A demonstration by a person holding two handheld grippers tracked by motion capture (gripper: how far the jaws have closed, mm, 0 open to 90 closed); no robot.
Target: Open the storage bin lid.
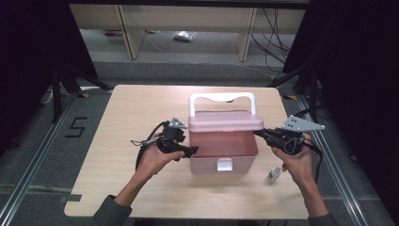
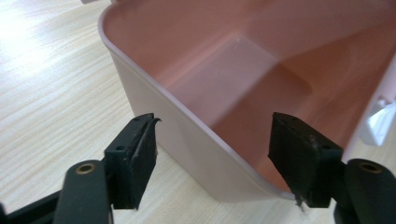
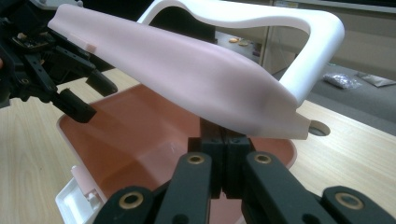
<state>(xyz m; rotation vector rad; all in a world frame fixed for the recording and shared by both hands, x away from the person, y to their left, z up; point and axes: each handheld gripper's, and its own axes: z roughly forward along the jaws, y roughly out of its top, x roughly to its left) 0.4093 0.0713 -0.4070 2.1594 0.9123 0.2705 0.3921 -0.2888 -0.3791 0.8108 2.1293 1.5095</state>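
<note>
**Jaws at the box, lid half raised**

The right gripper [image 3: 224, 179], jaws pressed together, pinches the pink lid [image 3: 187, 74] edge. The left gripper [image 2: 212, 161] gapes astride the pink box [image 1: 223, 150] wall mid-table. Clamp that wall first, then swing the lid gently.
</note>
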